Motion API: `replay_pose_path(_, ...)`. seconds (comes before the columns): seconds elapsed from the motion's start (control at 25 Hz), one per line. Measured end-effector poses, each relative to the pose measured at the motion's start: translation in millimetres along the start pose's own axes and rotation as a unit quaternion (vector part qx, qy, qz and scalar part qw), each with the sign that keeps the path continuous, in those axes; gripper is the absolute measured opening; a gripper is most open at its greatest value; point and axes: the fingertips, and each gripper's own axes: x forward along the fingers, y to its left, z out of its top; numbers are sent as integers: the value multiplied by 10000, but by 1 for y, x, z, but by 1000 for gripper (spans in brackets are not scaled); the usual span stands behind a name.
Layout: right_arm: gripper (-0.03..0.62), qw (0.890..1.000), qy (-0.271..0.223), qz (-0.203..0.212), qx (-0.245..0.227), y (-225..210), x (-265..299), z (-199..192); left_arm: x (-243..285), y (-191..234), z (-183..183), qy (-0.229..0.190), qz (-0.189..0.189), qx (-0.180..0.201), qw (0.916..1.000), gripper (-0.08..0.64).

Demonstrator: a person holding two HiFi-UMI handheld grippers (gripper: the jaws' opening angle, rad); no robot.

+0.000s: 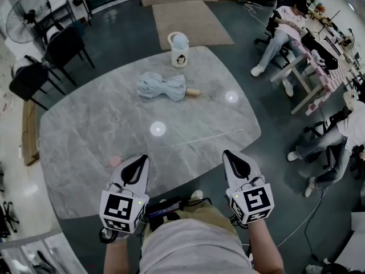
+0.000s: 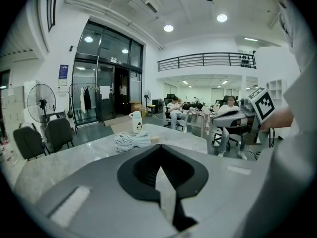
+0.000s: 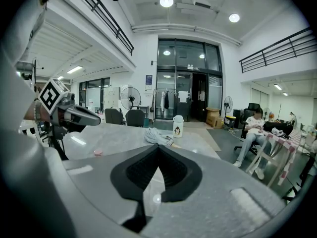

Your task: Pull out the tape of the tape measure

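A small round pink object [image 1: 116, 161], perhaps the tape measure, lies on the grey marble table [image 1: 85, 124] near its front edge; it also shows in the right gripper view [image 3: 98, 152]. A thin pale line [image 1: 202, 137] runs across the table top right of the middle; I cannot tell what it is. My left gripper [image 1: 139, 159] hovers just right of the pink object, jaws shut and empty [image 2: 159, 150]. My right gripper [image 1: 229, 154] is level with it over the front edge, shut and empty too [image 3: 157, 150].
A folded light-blue umbrella [image 1: 164, 87] with a wooden handle lies mid-table, and a white flask [image 1: 179, 50] stands behind it. Black chairs [image 1: 63, 47] and a fan [image 1: 21, 24] are at the far left. People sit at desks [image 1: 316, 61] on the right.
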Motion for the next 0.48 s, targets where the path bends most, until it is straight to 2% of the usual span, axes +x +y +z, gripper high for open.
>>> replay_pose_path(0.48,0,10000,-39,5,-23,-1,4,2,4,-2,1,-70,-33,22,10000,15)
